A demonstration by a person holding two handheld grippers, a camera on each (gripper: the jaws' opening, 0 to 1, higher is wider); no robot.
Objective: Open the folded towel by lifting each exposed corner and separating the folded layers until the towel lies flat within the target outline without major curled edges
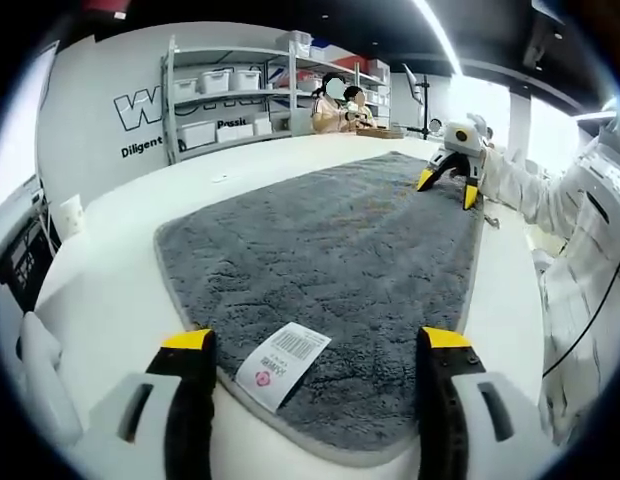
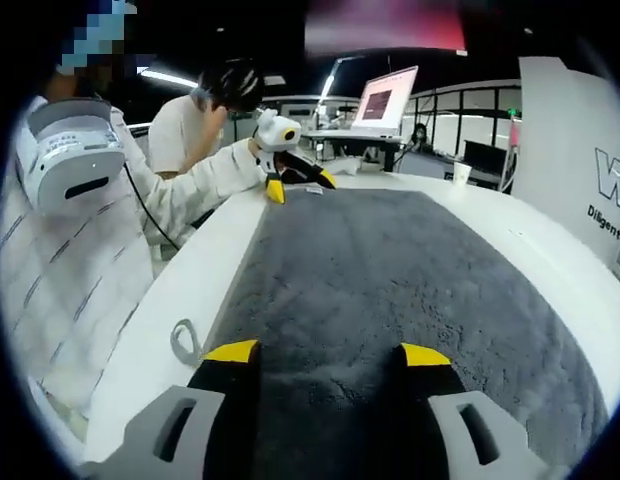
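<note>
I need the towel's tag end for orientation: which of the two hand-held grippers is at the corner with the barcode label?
The left hand-held gripper: the white barcode label lies between its jaws on the grey towel. The right hand-held gripper is at the far end.

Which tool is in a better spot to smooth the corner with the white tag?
Probably the left tool. Its open jaws sit on either side of the white tag at the grey towel's near corner. The right tool hovers open over the opposite end.
</note>
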